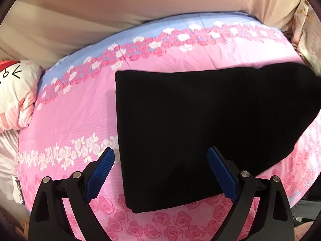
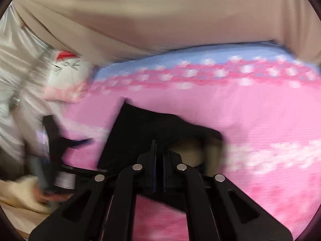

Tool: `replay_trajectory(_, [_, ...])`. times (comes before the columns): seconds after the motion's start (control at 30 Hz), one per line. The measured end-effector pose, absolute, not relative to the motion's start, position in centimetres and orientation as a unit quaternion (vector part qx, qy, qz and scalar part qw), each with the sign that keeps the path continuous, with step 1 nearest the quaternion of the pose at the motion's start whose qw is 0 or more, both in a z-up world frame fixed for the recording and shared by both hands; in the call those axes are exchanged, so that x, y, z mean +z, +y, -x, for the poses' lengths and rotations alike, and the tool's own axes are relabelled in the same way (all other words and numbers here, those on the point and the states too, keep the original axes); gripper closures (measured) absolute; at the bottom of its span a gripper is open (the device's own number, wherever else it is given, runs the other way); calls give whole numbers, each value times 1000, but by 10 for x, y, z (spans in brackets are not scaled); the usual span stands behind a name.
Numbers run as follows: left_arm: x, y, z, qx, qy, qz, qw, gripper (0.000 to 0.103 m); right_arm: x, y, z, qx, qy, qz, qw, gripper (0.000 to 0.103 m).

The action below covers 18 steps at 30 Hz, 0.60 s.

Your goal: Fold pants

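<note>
The black pants lie folded in a flat slab on the pink floral bedspread. My left gripper is open and empty, its blue pads straddling the near left part of the slab just above it. In the blurred right wrist view my right gripper is shut on an edge of the pants, lifting it off the bedspread. The left gripper shows at the left of that view.
A white and pink cartoon pillow lies at the left of the bed, also seen in the right wrist view. A beige curtain hangs behind the bed. More bedding sits at the far right.
</note>
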<state>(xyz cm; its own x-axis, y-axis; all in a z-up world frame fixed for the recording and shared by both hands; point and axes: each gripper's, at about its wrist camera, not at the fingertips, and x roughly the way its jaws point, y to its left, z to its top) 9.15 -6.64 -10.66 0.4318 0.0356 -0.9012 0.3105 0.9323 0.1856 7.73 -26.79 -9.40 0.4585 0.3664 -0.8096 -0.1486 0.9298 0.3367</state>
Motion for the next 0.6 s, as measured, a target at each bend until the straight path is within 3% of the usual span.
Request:
replay_trajectory(0.07, [-112,-68,-91,-86,529,-160,829,8,-183,-284,-74,106,613,-66,780,93])
replay_trajectory(0.1, [-117,-69,-92,-85,537,-162,823,8,-201,-297,-64,97,622,-101,771,90])
replay_trajectory(0.17, [-127,-71,-90,-79,551,-178,811,8,-180,-318,-55,65,585,-183,787,89])
replay_trajectory(0.37, [-130,-66,-87,-74,551,-183,811,8,-107,-276,-86,125,496,-187,839,88])
replay_trajectory(0.43, [-138,-64,-89,-62,560,-195,803,8,-118,-247,-106,165,499,-166,834,90])
replay_trajectory(0.5, [-148,-59,-92,-36,567,-211,796,7,-162,-242,-117,143,546,-128,815,94])
replay_trajectory(0.57, [-157,-44,-94,-26,582,-194,789,6,-189,-262,-119,133,562,-203,790,96])
replay_trajectory(0.6, [-160,-38,-94,-24,587,-182,789,6,-177,-266,-120,130,557,-221,790,90])
